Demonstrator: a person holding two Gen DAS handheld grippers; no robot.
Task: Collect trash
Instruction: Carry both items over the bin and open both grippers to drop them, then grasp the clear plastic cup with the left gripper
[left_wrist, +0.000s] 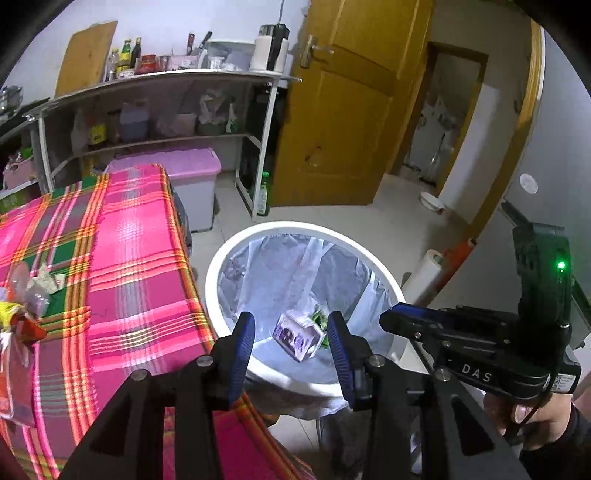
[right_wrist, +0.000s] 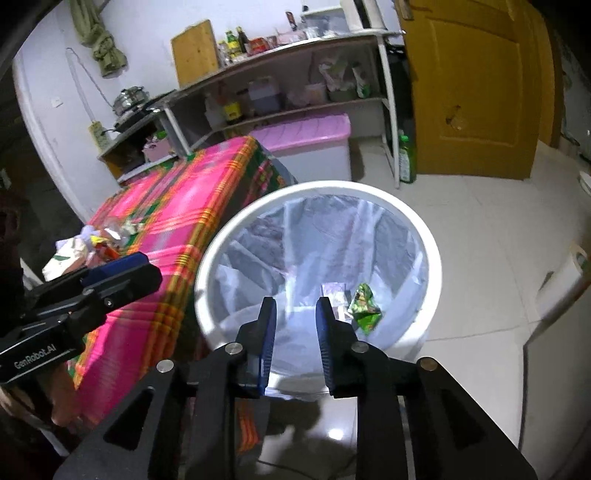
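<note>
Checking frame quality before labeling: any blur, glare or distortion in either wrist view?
Left wrist view: heavy fisheye bend with dark corners, the plaid tablecloth glares in patches, and the box in the trash bin is soft. Right wrist view: same bend, the tablecloth is smeared by motion blur, a bright spot reflects off the floor tiles, and the green wrapper stays readable.

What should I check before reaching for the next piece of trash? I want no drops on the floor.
1. Right gripper empty, fingers apart: ok.
2. Left gripper empty, fingers apart: ok.
3. Purple carton and green wrapper inside the bin: ok.
4. Bin liner in place: ok.
5. Trash pile left on the plaid table: not ok, still to collect.
6. Floor by the bin free of dropped trash: cannot tell.
</note>
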